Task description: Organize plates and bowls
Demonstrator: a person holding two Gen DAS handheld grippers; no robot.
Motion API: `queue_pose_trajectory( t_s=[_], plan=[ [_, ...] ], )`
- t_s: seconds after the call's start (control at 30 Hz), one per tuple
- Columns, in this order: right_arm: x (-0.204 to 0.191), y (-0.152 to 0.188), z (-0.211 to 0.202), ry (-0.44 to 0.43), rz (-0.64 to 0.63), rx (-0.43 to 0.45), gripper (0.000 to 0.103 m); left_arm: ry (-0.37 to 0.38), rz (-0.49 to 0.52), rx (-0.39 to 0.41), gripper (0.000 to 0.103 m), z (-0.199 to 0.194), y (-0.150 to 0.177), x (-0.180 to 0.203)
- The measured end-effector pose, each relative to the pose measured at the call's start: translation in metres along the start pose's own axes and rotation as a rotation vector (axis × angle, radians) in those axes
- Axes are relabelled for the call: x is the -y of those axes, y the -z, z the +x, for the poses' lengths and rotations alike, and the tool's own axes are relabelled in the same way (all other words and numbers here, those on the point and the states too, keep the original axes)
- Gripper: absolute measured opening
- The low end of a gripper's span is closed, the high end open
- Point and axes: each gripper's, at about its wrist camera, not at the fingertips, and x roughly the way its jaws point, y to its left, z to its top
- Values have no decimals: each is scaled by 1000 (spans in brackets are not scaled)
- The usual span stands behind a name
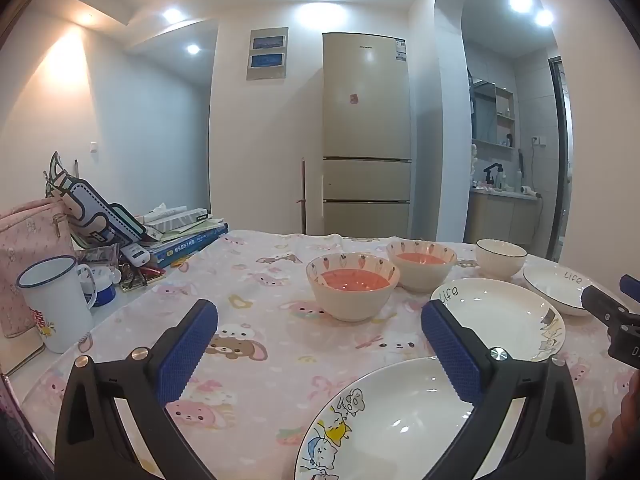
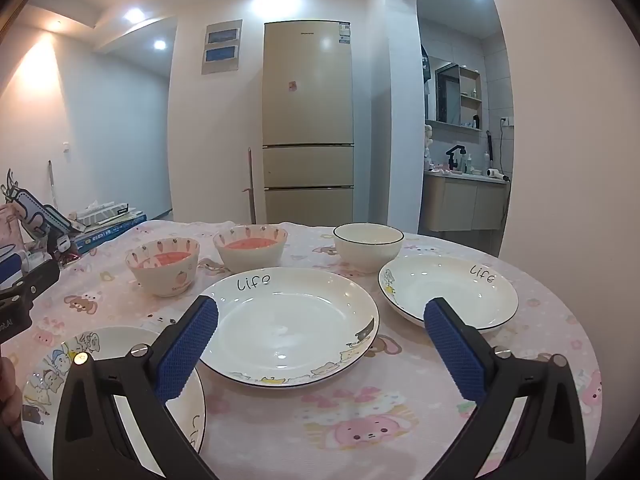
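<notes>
In the left wrist view, nothing is stacked yet: two pink bowls (image 1: 353, 286), a white bowl (image 1: 501, 257) and three plates (image 1: 504, 316) lie singly on the surface (image 1: 256, 280). The left gripper (image 1: 320, 356) is held above it, tipped slightly down, fingers (image 1: 186, 354) wide apart and empty.

In the right wrist view, the same spread is seen. The right gripper (image 2: 320, 354) hovers before the middle plate (image 2: 288, 322), fingers apart, nothing held.

Right gripper (image 2: 320, 332): jaws wide, nothing between
Middle "Life" plate (image 2: 288, 324): under the jaws
Carrot bowls (image 2: 164, 266): beyond, left
</notes>
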Motion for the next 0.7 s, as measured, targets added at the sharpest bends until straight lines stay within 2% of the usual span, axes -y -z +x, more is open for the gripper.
queue_pose_trajectory(
  t_s=[0.7],
  plan=[
    [-2,1,6,-18,-3,-18,103,-3,-12,-17,103,0,1,-3]
  ],
)
